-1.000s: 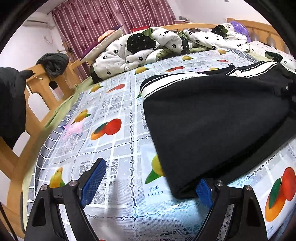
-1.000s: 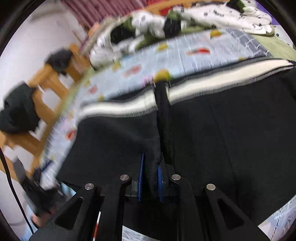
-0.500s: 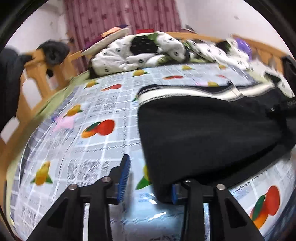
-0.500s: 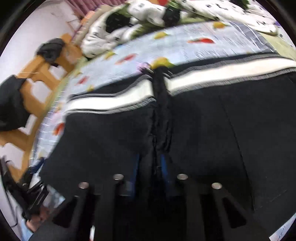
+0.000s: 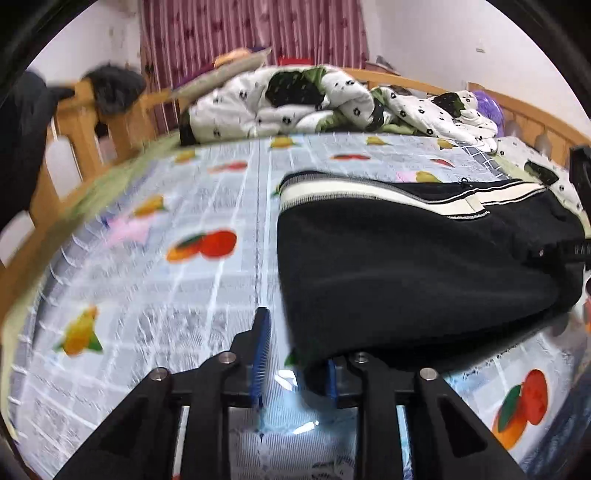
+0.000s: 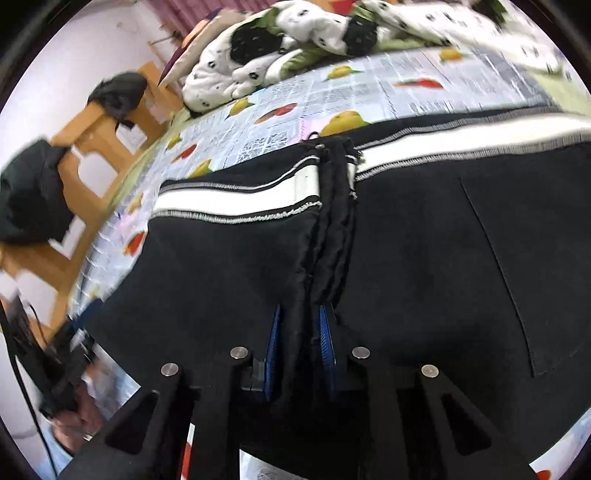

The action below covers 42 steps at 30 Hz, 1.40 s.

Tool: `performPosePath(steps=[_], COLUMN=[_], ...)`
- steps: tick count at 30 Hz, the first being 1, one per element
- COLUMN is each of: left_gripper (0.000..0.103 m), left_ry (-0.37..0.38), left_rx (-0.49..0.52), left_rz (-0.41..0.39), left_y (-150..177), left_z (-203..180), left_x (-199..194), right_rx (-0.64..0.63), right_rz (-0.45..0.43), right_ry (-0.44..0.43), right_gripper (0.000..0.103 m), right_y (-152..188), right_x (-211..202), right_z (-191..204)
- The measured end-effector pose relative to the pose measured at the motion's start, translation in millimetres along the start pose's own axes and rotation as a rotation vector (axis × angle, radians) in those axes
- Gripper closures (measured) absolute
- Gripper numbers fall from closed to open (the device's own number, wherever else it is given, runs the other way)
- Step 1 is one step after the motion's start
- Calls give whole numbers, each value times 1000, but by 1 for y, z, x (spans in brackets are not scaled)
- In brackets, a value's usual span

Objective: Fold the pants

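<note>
Pants (image 6: 424, 258) pinched between right gripper (image 6: 300, 347) pads.

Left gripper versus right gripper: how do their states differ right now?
The left gripper stands open, with only the black pants' corner edge entering its gap; the right gripper is shut on a bunched fold of the pants. The left sits at the garment's edge over the fruit-print bedsheet, the right over its middle. Both have blue pads.

A fruit-print sheet (image 5: 207, 236) is covering the wooden bed frame (image 5: 85, 122); a crumpled floral quilt (image 5: 295, 99) is lying at its far end, and striped maroon curtains (image 5: 251, 33) are hanging between white walls (image 5: 424, 33).
</note>
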State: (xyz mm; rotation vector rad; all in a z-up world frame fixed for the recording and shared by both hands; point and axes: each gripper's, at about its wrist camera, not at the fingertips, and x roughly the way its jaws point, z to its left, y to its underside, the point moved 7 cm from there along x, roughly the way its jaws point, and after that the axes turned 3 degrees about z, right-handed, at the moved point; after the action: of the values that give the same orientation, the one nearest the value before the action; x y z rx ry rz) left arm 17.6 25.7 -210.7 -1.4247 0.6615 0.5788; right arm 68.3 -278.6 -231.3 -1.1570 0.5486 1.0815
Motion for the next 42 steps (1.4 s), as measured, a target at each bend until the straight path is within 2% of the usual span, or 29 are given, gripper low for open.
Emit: performPosePath(steps=[2, 4, 5, 6, 7, 8, 10, 12, 15, 17, 18, 19, 22, 23, 24, 27, 30, 32, 34, 36, 38, 40, 42], left_gripper=[77, 70, 60, 40, 31, 26, 26, 26, 24, 24, 24, 24, 24, 24, 24, 24, 24, 24, 24, 24, 23, 23, 23], left_ry=[14, -16, -42, -64, -70, -71, -62, -85, -120, -116, -112, -108, -85, -70, -35, -10, 13, 35, 37, 9, 31, 39, 59], left_rx=[3, 45, 68, 76, 74, 70, 63, 63, 74, 65, 63, 64, 62, 56, 45, 1, -14, -22, -30, -20, -27, -44, -53], left_rz=[40, 50, 56, 57, 54, 49, 59, 68, 72, 70, 68, 59, 24, 19, 20, 24, 41, 36, 74, 152, 196, 186, 183], left_y=[9, 11, 12, 13, 15, 15, 17, 19, 16, 13, 11, 8, 3, 3, 2, -3, -14, -22, -20, -6, 8, 7, -3], left_z=[2, -1, -1, 1, 2, 5, 9, 13, 19, 20, 21, 21, 21, 21, 20, 18, 10, 3, -2, -6, -10, -11, -12], left_x=[6, 3, -2, -7, -12, -17, -24, -27, -27, -28, -29, -33, -43, -45, -47, -39, -28, -21, -8, 11, 23, 21, 18], right_rx=[-32, -5, 17, 25, 19, 6, -17, -45, -71, -100, -132, -158, -140, -102, -74, -61, -83, -48, -28, -47, -84, -122, -119], right_rz=[14, 23, 15, -6, -28, -45, -57, -53, -14, 49, 43, 23, -109, -138, -121, -46, -67, -88, -96, -76, -18, 38, 19], right_ry=[9, -11, -21, -18, -11, -2, 5, 20, 64, 111, 137, 136, 82, 59, 48, 83, 109, 84, 38, 28, 50, 112, 115], right_gripper=[80, 74, 72, 69, 66, 65, 65, 65, 65, 72, 85, 92, 92, 92, 92, 89, 86, 85, 83, 83, 83, 83, 82], right_y=[2, 0, -3, -8, -15, -23, -37, -54, -72, -77, -79, -81, -94, -99, -100, -91, -89, -85, -75, -56, -38, -28, -25], right_x=[0, -3, -8, -13, -17, -20, -19, -9, 19, 46, 51, 48, 15, 8, 12, 38, 31, 12, -2, -8, 1, 18, 16], right_z=[3, -1, -5, -7, -7, -5, -1, 5, 7, 8, 10, 11, 8, 1, -7, -18, -13, -14, -14, -12, -9, -10, -10])
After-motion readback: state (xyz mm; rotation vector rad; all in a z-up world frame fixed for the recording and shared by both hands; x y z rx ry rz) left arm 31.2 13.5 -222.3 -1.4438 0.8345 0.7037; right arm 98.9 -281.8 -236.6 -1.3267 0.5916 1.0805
